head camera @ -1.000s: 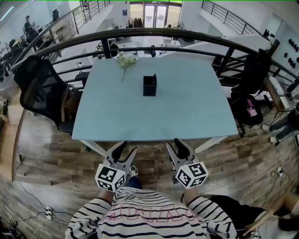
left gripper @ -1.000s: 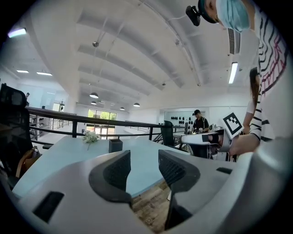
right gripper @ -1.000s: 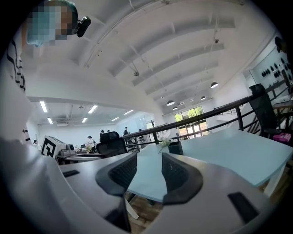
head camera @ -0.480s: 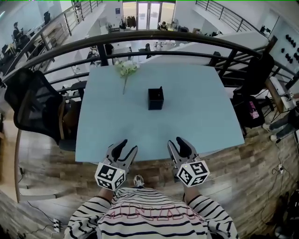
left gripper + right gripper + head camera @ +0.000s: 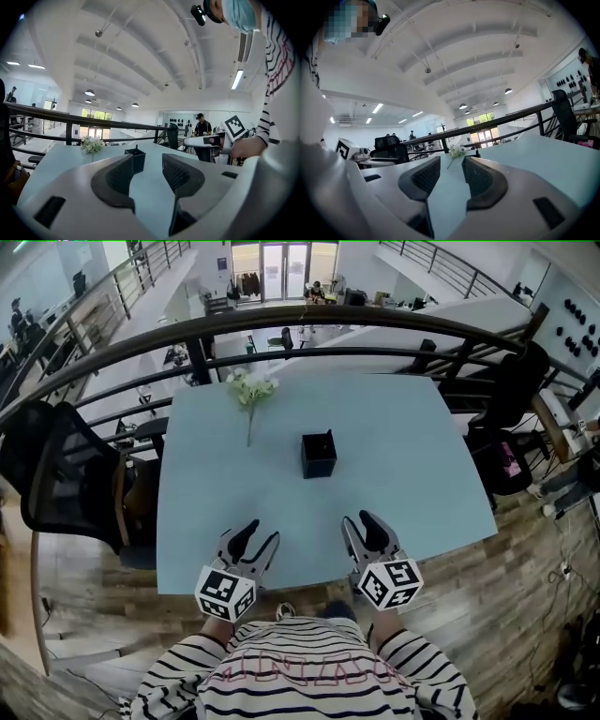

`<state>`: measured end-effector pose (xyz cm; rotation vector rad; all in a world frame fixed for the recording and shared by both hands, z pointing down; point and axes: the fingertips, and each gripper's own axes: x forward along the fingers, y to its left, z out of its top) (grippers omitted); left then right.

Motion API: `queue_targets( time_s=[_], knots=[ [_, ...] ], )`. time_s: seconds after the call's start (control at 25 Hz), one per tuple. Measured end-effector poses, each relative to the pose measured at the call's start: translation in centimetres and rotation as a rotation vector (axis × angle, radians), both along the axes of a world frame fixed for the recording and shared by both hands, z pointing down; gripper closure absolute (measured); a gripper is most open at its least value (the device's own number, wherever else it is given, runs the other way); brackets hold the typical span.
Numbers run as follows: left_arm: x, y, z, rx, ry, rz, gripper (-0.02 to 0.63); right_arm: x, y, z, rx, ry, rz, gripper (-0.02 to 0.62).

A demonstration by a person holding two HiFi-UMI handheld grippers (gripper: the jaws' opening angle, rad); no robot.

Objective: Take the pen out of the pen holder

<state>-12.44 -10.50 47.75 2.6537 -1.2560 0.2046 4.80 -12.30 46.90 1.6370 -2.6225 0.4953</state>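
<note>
A black square pen holder (image 5: 319, 455) stands upright near the middle of the light blue table (image 5: 412, 465), with a dark pen (image 5: 329, 434) sticking up from it. My left gripper (image 5: 261, 532) and right gripper (image 5: 360, 520) hover over the table's near edge, well short of the holder. Both are open with nothing between their fingers. In the left gripper view the pen holder (image 5: 136, 159) and its pen (image 5: 136, 147) appear beyond the left gripper (image 5: 147, 164). The right gripper (image 5: 451, 168) points towards the flowers; I cannot make out the holder there.
A sprig of white flowers (image 5: 250, 390) lies on the table's far left part. A dark curved railing (image 5: 309, 320) runs behind the table. One black office chair (image 5: 56, 474) stands at the left, another (image 5: 516, 381) at the right. Wooden floor surrounds the table.
The person has stepped up to the table. Both grippers, earlier over the floor in front of it, now reach over its near edge. Both stay open.
</note>
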Motion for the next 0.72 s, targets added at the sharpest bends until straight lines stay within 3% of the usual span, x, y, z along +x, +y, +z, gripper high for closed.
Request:
queue_targets(
  time_s=[0.24,0.72],
  knots=[
    [0.3,-2.7,1.0,-0.018,0.012,-0.035,0.437,0.9,-4.4,0.4,-0.003,0.025,-0.017,0.434],
    [0.3,-7.1,0.9,-0.032,0.024,-0.235,0.437,2.2,-13.4,1.9,-0.029,0.078,-0.158,0.434]
  ],
)
